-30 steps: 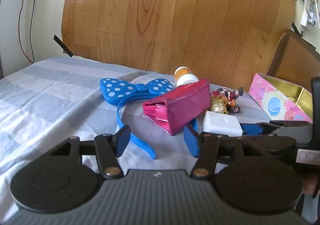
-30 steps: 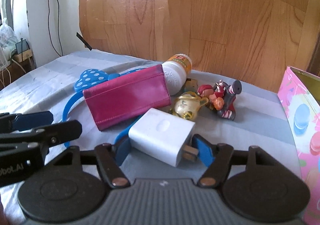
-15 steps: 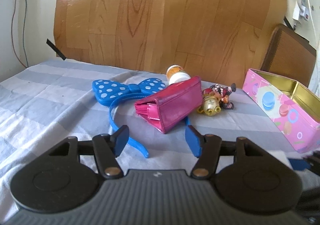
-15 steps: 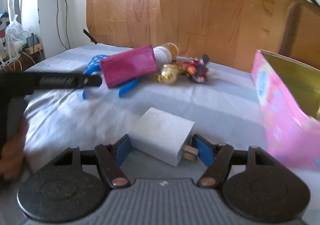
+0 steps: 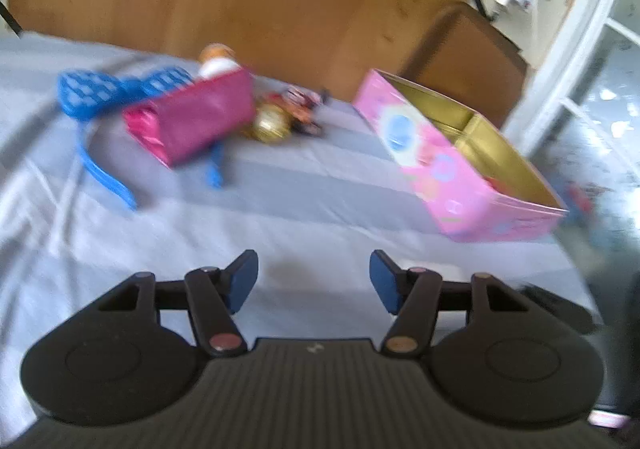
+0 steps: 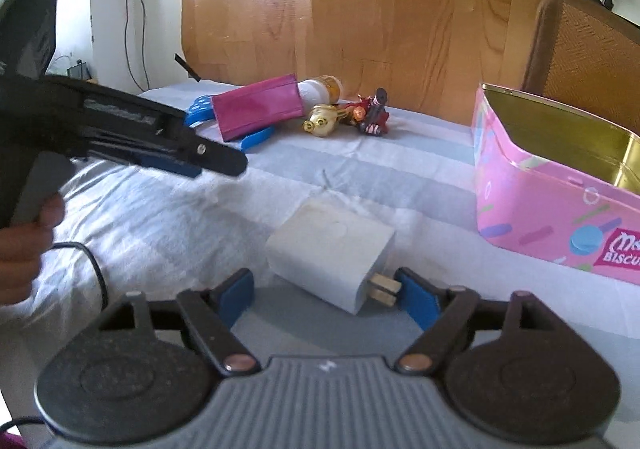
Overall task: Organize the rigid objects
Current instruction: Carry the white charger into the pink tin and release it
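My right gripper (image 6: 326,291) stands open around a white charger plug (image 6: 330,247) that rests on the sheet; the left pad is clear of it, the right pad (image 6: 416,295) is at its prongs. My left gripper (image 5: 314,279) is open and empty, low over the sheet; it shows from the side in the right wrist view (image 6: 192,161). A pink biscuit tin (image 6: 552,185) stands open at the right, also in the left wrist view (image 5: 452,153). A magenta purse (image 5: 196,121), blue polka-dot headband (image 5: 92,97), bottle (image 6: 320,89), gold trinket (image 6: 322,121) and red figurine (image 6: 372,115) lie in a heap beyond.
A grey-striped sheet (image 6: 360,169) covers the bed. A wooden headboard (image 6: 360,1) backs it. A brown chair (image 6: 592,45) stands behind the tin. A black cable (image 6: 92,269) trails at the left.
The right gripper carried the plug back and right beside the tin, set it on the sheet and opened. The left gripper drew back and swung right.
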Available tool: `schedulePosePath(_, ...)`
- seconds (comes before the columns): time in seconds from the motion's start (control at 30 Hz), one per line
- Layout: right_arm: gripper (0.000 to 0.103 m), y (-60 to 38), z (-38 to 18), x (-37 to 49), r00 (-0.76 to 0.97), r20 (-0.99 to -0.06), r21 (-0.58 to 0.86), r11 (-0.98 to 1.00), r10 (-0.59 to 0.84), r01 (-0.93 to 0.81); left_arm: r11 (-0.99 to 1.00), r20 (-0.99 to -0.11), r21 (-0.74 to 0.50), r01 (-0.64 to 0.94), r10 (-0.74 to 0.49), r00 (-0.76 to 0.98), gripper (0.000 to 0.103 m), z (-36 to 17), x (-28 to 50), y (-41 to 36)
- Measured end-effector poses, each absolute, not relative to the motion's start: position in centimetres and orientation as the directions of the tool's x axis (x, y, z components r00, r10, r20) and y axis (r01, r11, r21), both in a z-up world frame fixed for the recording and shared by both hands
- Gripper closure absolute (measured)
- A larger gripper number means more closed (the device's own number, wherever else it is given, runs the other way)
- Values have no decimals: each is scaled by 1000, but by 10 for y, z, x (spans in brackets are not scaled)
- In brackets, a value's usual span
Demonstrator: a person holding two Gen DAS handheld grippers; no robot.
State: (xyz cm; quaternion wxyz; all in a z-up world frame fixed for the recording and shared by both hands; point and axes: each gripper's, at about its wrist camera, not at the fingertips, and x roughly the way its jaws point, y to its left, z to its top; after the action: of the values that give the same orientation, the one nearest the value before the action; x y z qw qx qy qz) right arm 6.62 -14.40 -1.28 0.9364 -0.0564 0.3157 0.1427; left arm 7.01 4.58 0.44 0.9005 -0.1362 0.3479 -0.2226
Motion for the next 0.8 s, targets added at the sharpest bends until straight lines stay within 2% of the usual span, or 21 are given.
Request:
schedulePosePath(0.1,23,-146,-13,66,761,-603,-24,948,240,-318,822,-565,-456,340,-563,603,40,7,68,34)
schedulePosePath(0.2,25,-149,-14,67,761,-598,-23,945,249,-327,806,-582,-461,372,-591,559,42,4,69,15)
schedulePosePath(0.33,44,-151,-13,67,768,-587,-23,943,256,-331,799,-611,-433,418,-601,515,48,-4,74,-14)
schedulePosePath(0.37,44,-152,-13,67,769,-584,-15,943,261,-332,782,-603,-446,435,-622,499,52,-5,76,-19)
schedulePosePath(0.5,58,-157,-11,65,791,-561,-13,953,244,-302,807,-605,-360,467,-583,541,52,11,77,-40)
schedulePosePath(0.67,59,-174,12,60,881,-437,-54,973,179,-225,786,-537,-301,541,-608,584,52,54,88,-71)
schedulePosePath(0.7,59,-180,18,62,899,-409,-65,978,157,-200,823,-528,-280,493,-561,637,52,62,93,-79)
schedulePosePath(0.8,59,-198,35,74,932,-352,-82,989,89,-125,808,-492,-229,543,-578,651,52,79,113,-109)
